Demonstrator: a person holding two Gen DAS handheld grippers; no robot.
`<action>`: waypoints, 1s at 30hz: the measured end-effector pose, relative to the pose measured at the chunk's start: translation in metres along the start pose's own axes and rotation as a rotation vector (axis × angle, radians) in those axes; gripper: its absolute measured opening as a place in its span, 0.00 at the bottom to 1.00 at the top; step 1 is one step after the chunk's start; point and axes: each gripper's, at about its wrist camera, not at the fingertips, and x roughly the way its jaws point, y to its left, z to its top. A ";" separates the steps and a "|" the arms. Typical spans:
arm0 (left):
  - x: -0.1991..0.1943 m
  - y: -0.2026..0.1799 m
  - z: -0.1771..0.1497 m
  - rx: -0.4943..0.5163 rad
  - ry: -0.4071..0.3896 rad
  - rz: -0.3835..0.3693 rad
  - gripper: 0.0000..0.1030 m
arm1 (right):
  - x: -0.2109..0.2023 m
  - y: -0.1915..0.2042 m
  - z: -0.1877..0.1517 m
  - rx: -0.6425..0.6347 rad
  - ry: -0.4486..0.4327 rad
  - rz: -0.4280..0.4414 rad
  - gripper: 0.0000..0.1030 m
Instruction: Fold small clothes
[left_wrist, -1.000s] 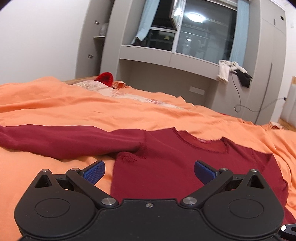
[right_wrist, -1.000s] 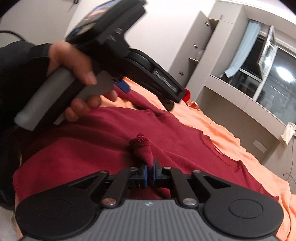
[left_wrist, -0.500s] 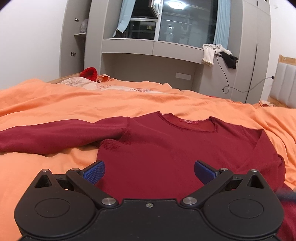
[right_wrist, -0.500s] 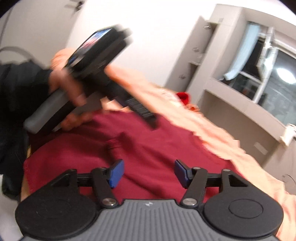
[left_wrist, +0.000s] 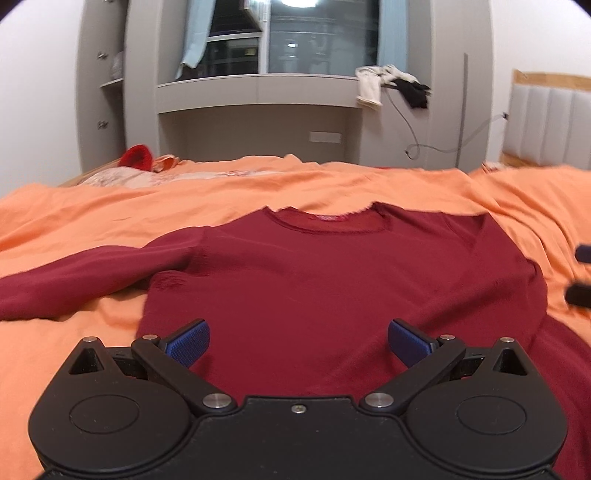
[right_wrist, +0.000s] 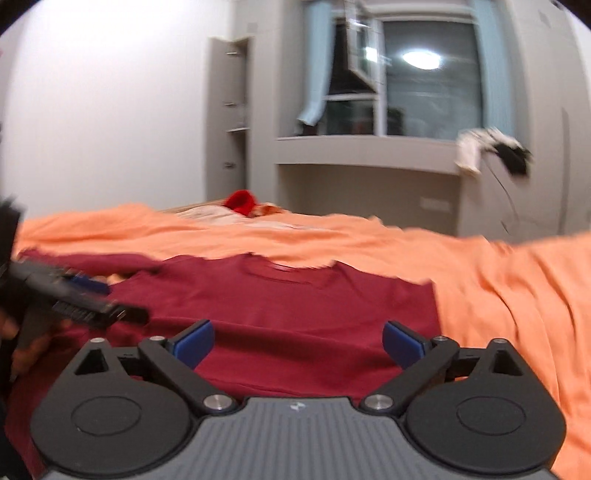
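Orange bedsheet (left_wrist: 369, 184) carries the job. Nearest me, left tongs (left_wrist: 298, 341) gape, empty; right tongs (right_wrist: 298, 341) have just been opening, nothing btwn them. Maroon sweater (left_wrist: 332, 280) lies flat mid-bed; left sleeve (left_wrist: 74, 273) trails toward the bed's left edge. Risk, imo: grabbing sheet w/ sleeve and dragging the body askew.

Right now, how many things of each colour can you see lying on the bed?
Dark red: 1, the long-sleeved shirt
Bright red: 1, a small fuzzy thing at the far edge
Pale patterned: 1, a cloth beside it
Orange: 1, the bed cover under them all
Total: 4
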 end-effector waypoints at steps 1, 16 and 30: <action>0.000 -0.003 -0.001 0.016 0.002 -0.002 1.00 | -0.001 -0.006 -0.001 0.027 0.003 -0.013 0.98; 0.006 -0.024 -0.025 0.170 0.067 -0.015 1.00 | 0.111 -0.127 0.028 0.278 0.167 -0.145 0.64; 0.003 -0.025 -0.026 0.184 0.065 -0.035 1.00 | 0.106 -0.154 0.021 0.340 0.158 -0.219 0.46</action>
